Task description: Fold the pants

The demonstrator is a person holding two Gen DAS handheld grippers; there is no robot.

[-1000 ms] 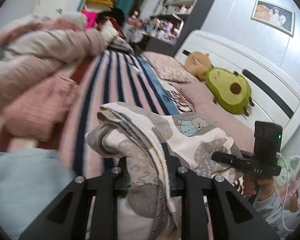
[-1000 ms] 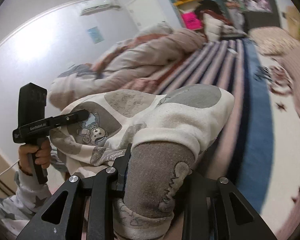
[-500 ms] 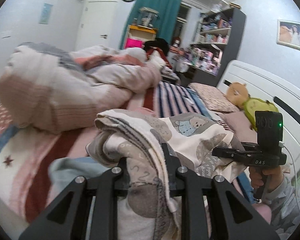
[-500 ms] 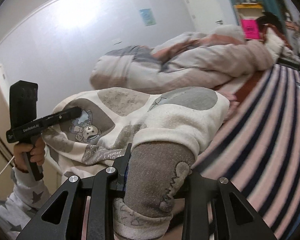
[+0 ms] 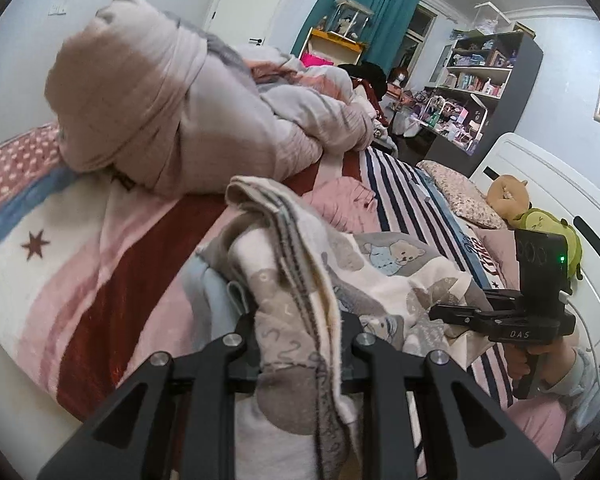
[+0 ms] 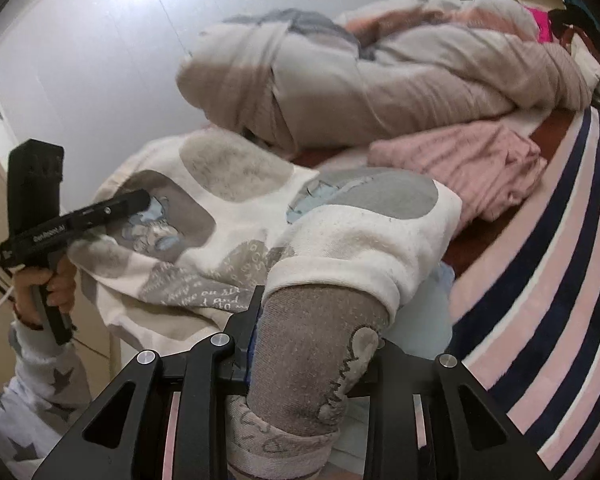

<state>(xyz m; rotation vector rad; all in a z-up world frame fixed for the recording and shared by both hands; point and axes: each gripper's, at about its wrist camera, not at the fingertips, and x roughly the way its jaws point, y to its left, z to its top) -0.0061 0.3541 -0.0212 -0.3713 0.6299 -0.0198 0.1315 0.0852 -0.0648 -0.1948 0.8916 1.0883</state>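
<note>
1. Pants (image 5: 380, 276), cream fleece with grey patches and bear prints, hang stretched between both tools above the bed (image 5: 80, 280).
2. Left tool (image 5: 300, 344): jaws pinched on a bunched grey-and-cream edge of the pants; cloth spills up and over the fingers toward 12 o'clock in the left wrist view.
3. Right tool (image 6: 312, 344): jaws pinched on a thick grey cuff; a cream fold rolls over it toward 1 o'clock.
4. In the left wrist view the right tool shows at 3 o'clock, held by a hand (image 5: 528, 360), its tip buried in the pants. In the right wrist view the left tool sits at 9 o'clock, gripped by the other hand (image 6: 56, 288), with a star-print sleeve (image 6: 48, 376) below.
5. Light blue cloth (image 5: 208, 292) lies under the pants, just beside the left tool.
6. Pink folded garment (image 6: 472, 168) rests on the bed at 2 o'clock in the right wrist view, apart from the pants.
7. Rolled beige duvet (image 5: 160, 100) lies beyond, at 11 o'clock.
8. Striped blanket (image 6: 540, 280) covers the bed.
9. Avocado plush (image 5: 548, 232) rests by the headboard, 3 o'clock in the left wrist view.
</note>
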